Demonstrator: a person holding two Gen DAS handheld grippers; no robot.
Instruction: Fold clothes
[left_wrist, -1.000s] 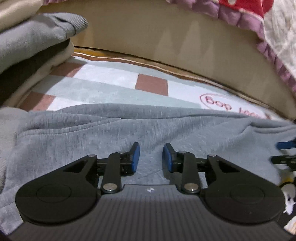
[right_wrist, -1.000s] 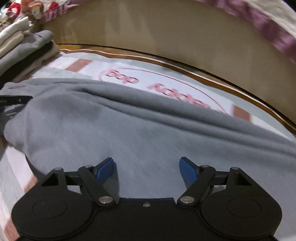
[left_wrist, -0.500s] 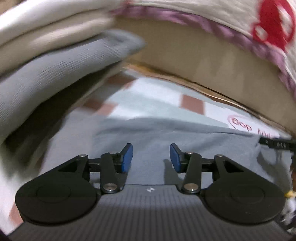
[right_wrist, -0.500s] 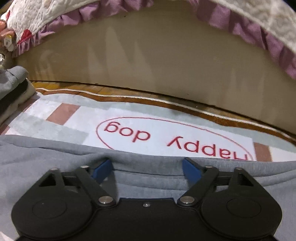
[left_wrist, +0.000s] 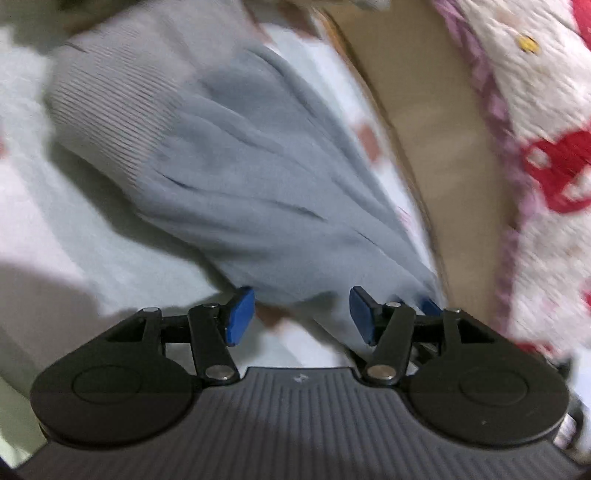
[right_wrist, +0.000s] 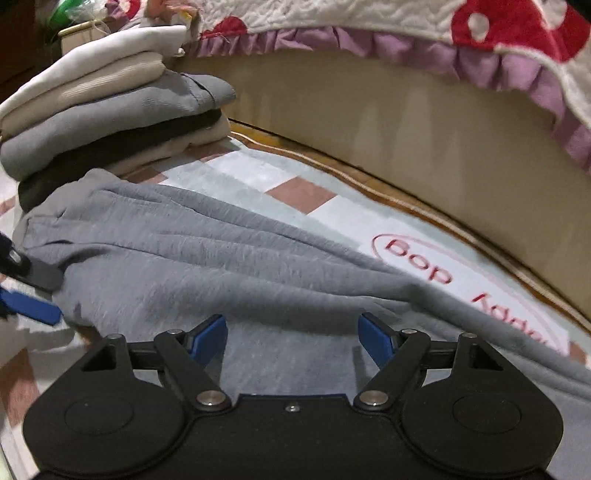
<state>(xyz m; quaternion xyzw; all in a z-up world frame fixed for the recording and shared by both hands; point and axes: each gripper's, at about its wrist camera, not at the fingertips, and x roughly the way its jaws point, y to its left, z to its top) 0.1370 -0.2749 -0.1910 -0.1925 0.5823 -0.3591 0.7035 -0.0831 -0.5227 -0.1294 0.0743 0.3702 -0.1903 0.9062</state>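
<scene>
At about ten o'clock in the right wrist view a stack of folded cream, grey and dark garments (right_wrist: 110, 122) sits on the pale rug with brown squares and red lettering (right_wrist: 295, 192), likely parked at the rug's edge to leave the middle free for work. Toward the centre, the soft grey knit garment with a ribbed cuff (right_wrist: 229, 273) lies rumpled in long ridges across the rug, its near end touching the stack's base; it is spread low rather than squared up, so I judge a fold is under way or being adjusted. The left claw (left_wrist: 301, 314) hangs released, with nothing between its blue pads, the ribbed cuff at ten o'clock ahead of it. The right claw (right_wrist: 293, 338) is likewise released, hovering just above the cloth. At two o'clock runs the beige bed side with a purple-frilled quilt (right_wrist: 424, 122).
</scene>
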